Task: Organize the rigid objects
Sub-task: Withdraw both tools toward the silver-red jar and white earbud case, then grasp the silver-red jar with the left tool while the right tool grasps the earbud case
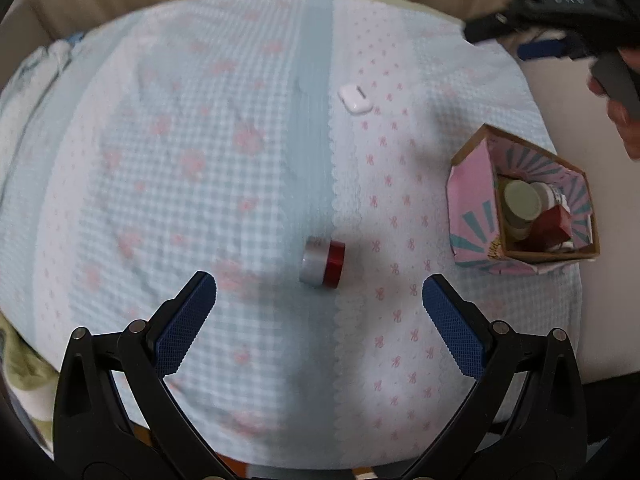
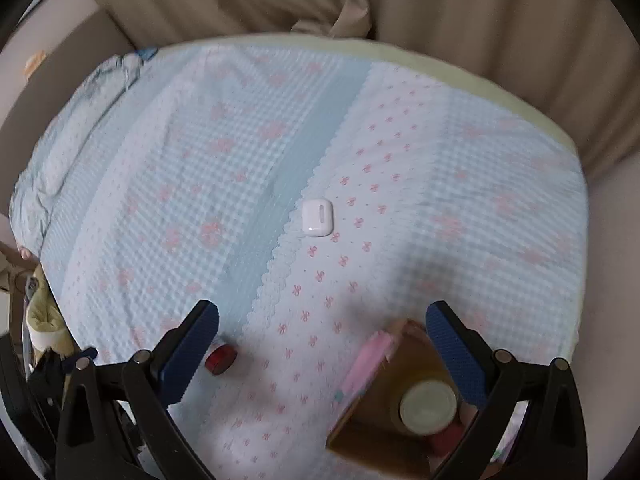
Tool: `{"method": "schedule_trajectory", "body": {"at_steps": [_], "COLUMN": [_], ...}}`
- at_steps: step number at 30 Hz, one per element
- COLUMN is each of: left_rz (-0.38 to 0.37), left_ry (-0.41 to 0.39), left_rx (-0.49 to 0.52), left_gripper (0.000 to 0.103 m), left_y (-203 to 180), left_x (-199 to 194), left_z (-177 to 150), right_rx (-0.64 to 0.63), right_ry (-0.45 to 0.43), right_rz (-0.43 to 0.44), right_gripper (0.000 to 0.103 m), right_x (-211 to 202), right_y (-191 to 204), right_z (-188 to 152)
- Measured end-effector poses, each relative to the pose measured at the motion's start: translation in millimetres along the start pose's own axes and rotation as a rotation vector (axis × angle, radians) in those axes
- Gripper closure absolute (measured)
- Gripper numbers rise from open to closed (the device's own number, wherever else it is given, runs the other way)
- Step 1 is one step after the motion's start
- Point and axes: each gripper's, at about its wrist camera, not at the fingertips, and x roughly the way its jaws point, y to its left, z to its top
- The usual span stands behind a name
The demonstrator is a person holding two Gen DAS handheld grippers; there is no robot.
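Observation:
A small red and silver round tin (image 1: pixel 323 260) lies on its side on the blue and white cloth, just ahead of my open, empty left gripper (image 1: pixel 319 292). It also shows in the right wrist view (image 2: pixel 220 358) beside the left finger. A white earbud case (image 1: pixel 355 98) lies farther back, and shows mid-cloth in the right wrist view (image 2: pixel 317 217). A pink paper-lined cardboard box (image 1: pixel 472 184) at the right holds a pale-lidded jar (image 1: pixel 522 200) and a red item (image 1: pixel 550 226). My right gripper (image 2: pixel 322 320) is open and empty, above the box (image 2: pixel 370 416).
The patterned cloth (image 1: pixel 200 160) covers a round table, with beige curtains (image 2: pixel 480 8) behind. Bunched blue fabric (image 2: pixel 108 76) lies at the far left edge. The right gripper's body and the hand holding it (image 1: pixel 616 80) show at the upper right in the left wrist view.

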Motion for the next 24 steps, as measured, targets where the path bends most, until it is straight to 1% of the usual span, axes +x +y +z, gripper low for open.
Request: {"method": "schedule_trajectory", "body": {"at_steps": [2, 6, 8, 11, 12, 13, 14, 18, 20, 21, 22, 23, 24], "left_rz": [0.002, 0.046, 0.065, 0.082, 0.083, 0.081, 0.078, 0.043, 0.038, 0.035, 0.031, 0.025, 0.018], "left_ry": [0.022, 0.039, 0.049, 0.069, 0.079, 0.092, 0.099, 0.129, 0.147, 0.152, 0.156, 0.156, 0.153], "left_rx": [-0.006, 0.007, 0.028, 0.061, 0.067, 0.070, 0.072, 0.066, 0.059, 0.054, 0.047, 0.038, 0.030], "left_gripper": [0.000, 0.001, 0.006, 0.008, 0.012, 0.017, 0.019, 0.020, 0.022, 0.026, 0.027, 0.027, 0.028], "left_y": [-0.9, -3.6, -6.6, -11.5, -12.4, -13.6, -13.7, -12.7, -10.6, -9.6, -8.4, -6.5, -4.6], "left_x": [19.6, 55.6, 75.2, 99.8, 109.0, 118.1, 124.3, 145.5, 155.9, 159.4, 162.5, 165.2, 167.1], "left_z": [-1.8, -7.6, -11.6, -15.7, -16.9, -17.4, -17.7, -16.9, -14.9, -13.7, -12.0, -10.4, -8.8], "right_rx": [-0.010, -0.001, 0.001, -0.009, -0.015, -0.019, -0.022, -0.017, -0.015, -0.015, -0.017, -0.021, -0.029], "right_ry": [0.034, 0.091, 0.120, 0.155, 0.163, 0.175, 0.187, 0.225, 0.243, 0.247, 0.252, 0.257, 0.264], "right_rz": [0.004, 0.009, 0.003, -0.012, -0.018, -0.022, -0.025, -0.023, -0.027, -0.030, -0.032, -0.031, -0.031], "right_gripper": [0.000, 0.000, 0.000, 0.000, 0.000, 0.000, 0.000, 0.000, 0.000, 0.000, 0.002, 0.007, 0.009], "right_x": [23.3, 68.9, 93.4, 127.5, 137.5, 148.9, 160.2, 193.8, 209.3, 215.7, 222.6, 227.8, 234.4], "right_y": [1.9, -1.0, -3.0, -4.5, -4.4, -4.3, -4.3, -5.0, -3.3, -2.2, -0.5, 1.2, 3.8], "right_z": [12.3, 32.8, 41.1, 52.7, 55.3, 57.3, 58.8, 63.4, 66.3, 68.0, 70.0, 71.8, 74.7]}}
